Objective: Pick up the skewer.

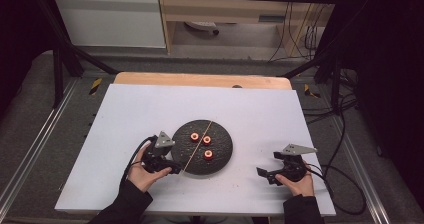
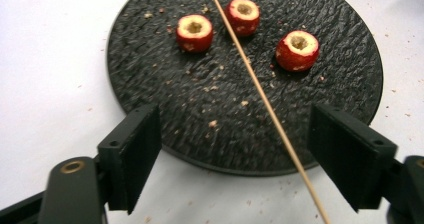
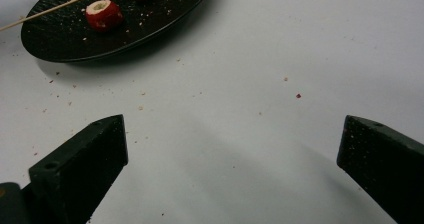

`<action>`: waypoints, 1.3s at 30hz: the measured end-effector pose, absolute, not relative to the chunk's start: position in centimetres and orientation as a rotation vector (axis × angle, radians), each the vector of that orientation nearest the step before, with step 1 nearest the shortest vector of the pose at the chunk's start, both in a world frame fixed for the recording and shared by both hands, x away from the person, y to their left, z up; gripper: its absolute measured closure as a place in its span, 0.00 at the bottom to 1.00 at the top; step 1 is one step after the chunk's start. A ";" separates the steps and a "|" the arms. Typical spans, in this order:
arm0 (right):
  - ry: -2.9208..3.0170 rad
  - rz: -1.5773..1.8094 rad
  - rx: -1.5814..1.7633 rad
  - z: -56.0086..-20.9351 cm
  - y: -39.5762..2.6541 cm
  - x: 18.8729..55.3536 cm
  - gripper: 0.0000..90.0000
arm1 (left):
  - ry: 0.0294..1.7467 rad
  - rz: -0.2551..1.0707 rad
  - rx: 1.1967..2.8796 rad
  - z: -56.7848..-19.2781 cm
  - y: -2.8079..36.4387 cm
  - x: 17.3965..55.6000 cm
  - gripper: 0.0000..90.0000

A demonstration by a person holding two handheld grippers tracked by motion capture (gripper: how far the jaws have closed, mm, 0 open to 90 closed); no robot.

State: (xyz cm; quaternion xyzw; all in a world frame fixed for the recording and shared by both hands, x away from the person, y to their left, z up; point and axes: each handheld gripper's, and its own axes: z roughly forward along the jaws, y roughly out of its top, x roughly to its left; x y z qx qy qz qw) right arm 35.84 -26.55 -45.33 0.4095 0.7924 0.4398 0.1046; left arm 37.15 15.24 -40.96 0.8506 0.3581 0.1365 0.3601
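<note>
Three cored red fruits (image 2: 242, 16) and a thin wooden skewer (image 2: 260, 96) lie on a round black textured plate (image 2: 160, 84); left tongs (image 2: 247, 159) and right tongs (image 3: 232, 164) gape wide, empty, near it.

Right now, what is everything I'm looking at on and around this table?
Plate: one, black and rough, round, middle of the white tabletop.
Cored fruits: three, red with pale hollow tops, on the plate.
Skewer: one, pale wood, lying across the plate, its near end past the rim.
Crumbs: many, brownish, scattered on the plate and the tabletop.
Tabletop: one, white, with a wooden strip along its far edge.
Cables: several, dark, on the floor behind.
Left gripper: black, jaws open, beside the plate's near edge.
Right gripper: black, jaws open, over bare tabletop.
</note>
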 end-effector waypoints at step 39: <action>2.345 1.298 1.204 -45.3 -26.5 35.9 0.01 | 1.100 0.302 2.336 -42.1 9.3 39.1 0.87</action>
